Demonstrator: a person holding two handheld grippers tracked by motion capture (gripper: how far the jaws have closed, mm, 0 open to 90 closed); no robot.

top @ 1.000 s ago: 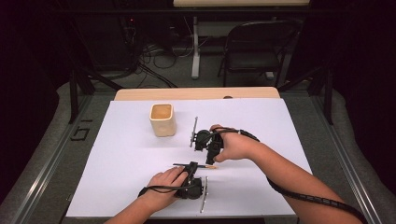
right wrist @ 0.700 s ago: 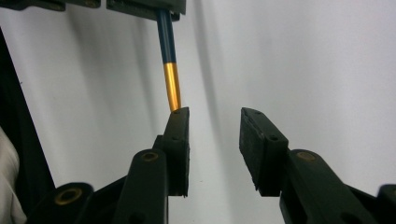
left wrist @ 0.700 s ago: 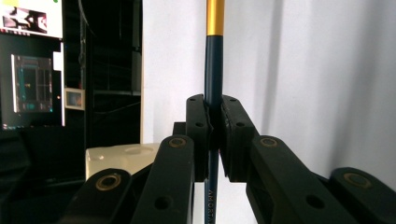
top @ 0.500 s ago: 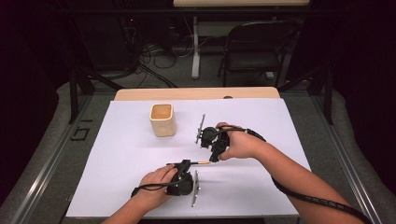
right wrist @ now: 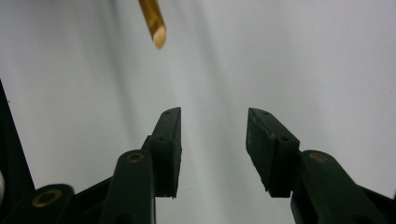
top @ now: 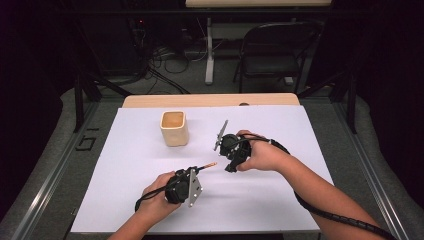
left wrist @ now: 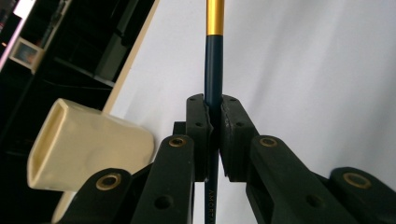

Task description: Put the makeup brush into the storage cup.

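Note:
A dark blue pencil (left wrist: 214, 60) with a gold end stands between the pads of my left gripper (left wrist: 215, 116), which is shut on its shaft. In the high view that left gripper (top: 194, 173) is low over the near middle of the white table, and the pencil (top: 207, 165) points right toward my right gripper (top: 229, 168). The right gripper (right wrist: 212, 135) is open, its jaws have just been opening, and nothing is between them. The pencil's gold tip (right wrist: 154, 21) hangs ahead of it, apart from both pads.
A cream square cup (top: 174, 128) stands upright at the back left of the white table sheet (top: 125, 165); it also appears as the cream cup (left wrist: 88, 144) left of the jaws. A folding chair (top: 272, 50) and cables lie beyond the table.
My right gripper's jaws have opened and the pencil's end has come free of them. My left gripper has carried the pencil a little to the left and up.

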